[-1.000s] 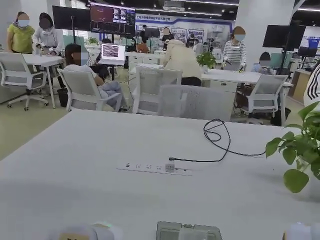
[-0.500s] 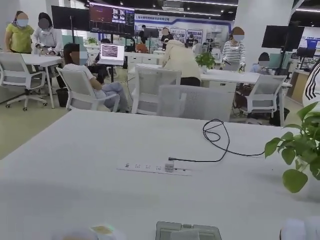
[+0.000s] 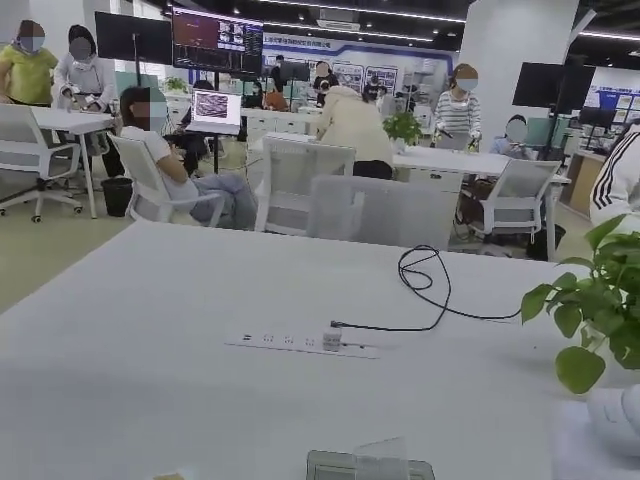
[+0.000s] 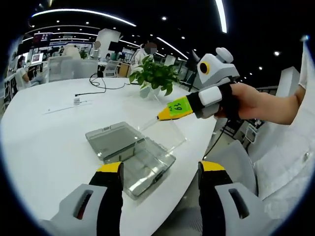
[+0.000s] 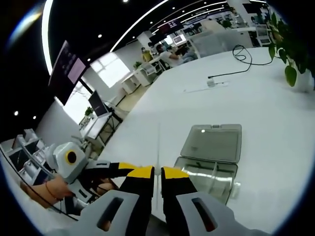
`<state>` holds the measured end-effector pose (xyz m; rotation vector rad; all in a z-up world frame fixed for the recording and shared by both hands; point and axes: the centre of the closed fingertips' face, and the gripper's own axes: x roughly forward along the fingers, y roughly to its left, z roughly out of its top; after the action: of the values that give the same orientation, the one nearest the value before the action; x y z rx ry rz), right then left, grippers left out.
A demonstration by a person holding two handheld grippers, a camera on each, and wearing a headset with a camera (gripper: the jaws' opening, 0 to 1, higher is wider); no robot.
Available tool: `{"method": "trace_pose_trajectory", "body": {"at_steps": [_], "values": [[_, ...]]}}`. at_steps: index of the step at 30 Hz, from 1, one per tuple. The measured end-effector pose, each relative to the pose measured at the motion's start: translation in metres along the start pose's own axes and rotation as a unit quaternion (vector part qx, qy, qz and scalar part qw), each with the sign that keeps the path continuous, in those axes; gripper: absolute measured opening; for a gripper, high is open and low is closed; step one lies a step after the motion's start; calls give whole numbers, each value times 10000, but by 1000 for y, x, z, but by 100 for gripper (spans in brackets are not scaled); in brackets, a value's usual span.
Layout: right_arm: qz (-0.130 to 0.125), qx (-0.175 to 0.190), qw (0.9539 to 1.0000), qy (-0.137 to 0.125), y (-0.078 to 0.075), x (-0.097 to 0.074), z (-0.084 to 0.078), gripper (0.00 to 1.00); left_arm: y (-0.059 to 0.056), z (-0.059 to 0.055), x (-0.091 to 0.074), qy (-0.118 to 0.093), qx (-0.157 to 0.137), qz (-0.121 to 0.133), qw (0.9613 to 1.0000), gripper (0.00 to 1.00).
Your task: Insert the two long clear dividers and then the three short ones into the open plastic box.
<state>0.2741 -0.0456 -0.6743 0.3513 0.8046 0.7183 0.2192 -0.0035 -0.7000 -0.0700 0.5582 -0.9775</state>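
White flat workbench table, biggest thing here. On it sits the open clear plastic box, the landmark, with its lid laid flat on the far side.

Thin clear plastic divider sheet hangs in the air just above the box's right side, tilted and not in any slot. From the right gripper view it's edge-on, a thin line running away from the jaws toward the box's left. Can't tell whether it's a long or a short one, or how many are seated.

Handling, my read:
- light, thin and stiff, with some flex
- slick, and likely to crack if over-squeezed
- grip near mid top edge, so the lower edge is free to find the grooves

Right gripper: jaws nearly closed, pinching the divider by one edge. A hand holds it right of the box, pointing down-left at it.

Left gripper: jaws spread wide, nothing held, on the near side of the box and aimed at it.
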Motion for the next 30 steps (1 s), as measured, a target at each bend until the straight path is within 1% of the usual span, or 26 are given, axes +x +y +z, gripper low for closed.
{"method": "trace_pose_trajectory", "body": {"at_steps": [1,2,3,5,7,8,9,11,12,14,16,19,22,25,27,30], "values": [[-109,53,9999,97,-4,2,-1,7,1,-2,-1,13,107,-25,9999,66],[-160,79,9997,153,-7,3,-1,7,1,-5,-2,43,189,-58,9998,69],[-231,153,9993,232,-10,6,-1,7,1,-10,-2,130,261,-99,9995,70],[-319,244,9985,376,-14,9,-4,7,2,-17,-3,241,373,-143,9989,72],[-395,400,9968,565,-17,14,-7,7,2,-22,-4,265,459,-207,9984,76],[-486,485,9955,652,-21,17,-9,7,2,-26,-5,312,525,-254,9978,78],[-550,507,9943,758,-23,18,-11,7,1,-27,-5,311,591,-283,9974,79],[-666,560,9924,873,-25,23,-14,7,1,-31,-5,351,644,-344,9967,81],[-720,609,9907,977,-26,24,-17,7,1,-34,-6,375,681,-382,9962,82],[-761,687,9892,1046,-27,28,-19,7,1,-35,-6,392,733,-416,9957,84],[-874,744,9863,1189,-29,33,-24,7,0,-38,-7,413,814,-518,9945,86],[-1062,704,9830,1324,-34,36,-29,7,1,-42,-8,464,881,-593,9933,89],[-1210,840,9785,1446,-39,40,-37,7,2,-47,-9,518,920,-723,9918,87],[-1308,1032,9746,1493,-47,45,-44,7,4,-50,-10,527,934,-837,9907,87],[-1451,1174,9699,1565,-55,47,-51,7,4,-52,-10,542,937,-906,9900,87],[-1509,1299,9673,1570,-58,50,-55,7,4,-53,-11,534,963,-1001,9889,86]]}}
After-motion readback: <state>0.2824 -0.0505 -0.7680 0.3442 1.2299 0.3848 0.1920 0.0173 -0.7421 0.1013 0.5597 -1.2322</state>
